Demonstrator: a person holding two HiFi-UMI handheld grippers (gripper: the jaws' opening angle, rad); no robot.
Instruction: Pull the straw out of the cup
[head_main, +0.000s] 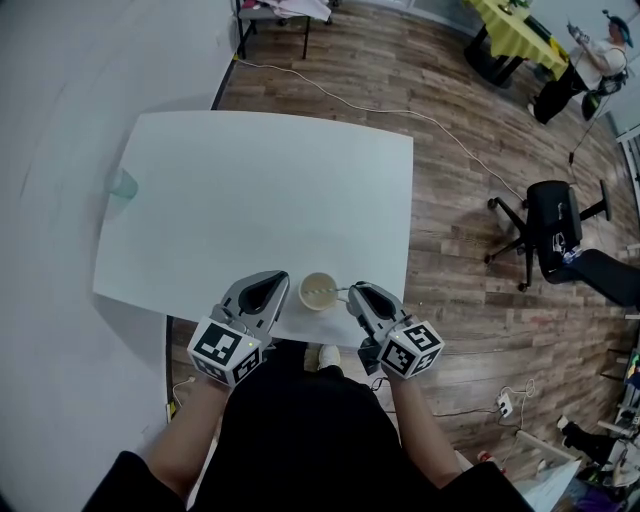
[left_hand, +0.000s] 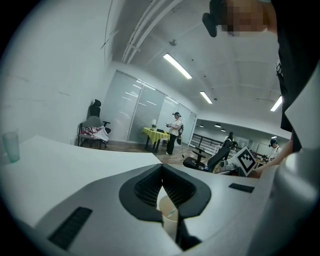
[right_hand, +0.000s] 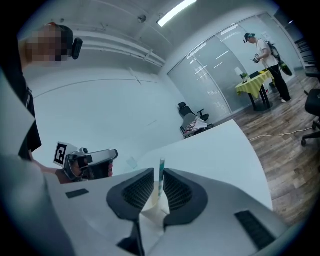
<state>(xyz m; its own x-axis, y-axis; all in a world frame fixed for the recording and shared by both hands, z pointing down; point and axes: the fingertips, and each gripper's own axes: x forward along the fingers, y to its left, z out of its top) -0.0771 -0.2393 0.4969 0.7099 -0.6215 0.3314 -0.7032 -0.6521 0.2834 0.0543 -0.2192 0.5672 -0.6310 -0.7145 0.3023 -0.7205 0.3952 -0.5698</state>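
Note:
A paper cup (head_main: 318, 291) stands at the white table's (head_main: 250, 190) front edge, with a teal-striped straw (head_main: 339, 293) leaning out of it to the right. My left gripper (head_main: 287, 283) is at the cup's left side. In the left gripper view its jaws (left_hand: 162, 186) meet at the tips, pinching the cup's rim (left_hand: 167, 206). My right gripper (head_main: 352, 293) is at the cup's right side. In the right gripper view the straw (right_hand: 160, 172) stands upright between the jaws (right_hand: 159, 182). It rests against the right pad, with a gap to the left pad. The cup (right_hand: 152, 216) is below it.
A clear plastic cup (head_main: 123, 184) stands at the table's left edge. A black office chair (head_main: 555, 225) is on the wooden floor to the right, and a cable runs across the floor behind the table. A person (head_main: 590, 65) stands far back near a yellow table.

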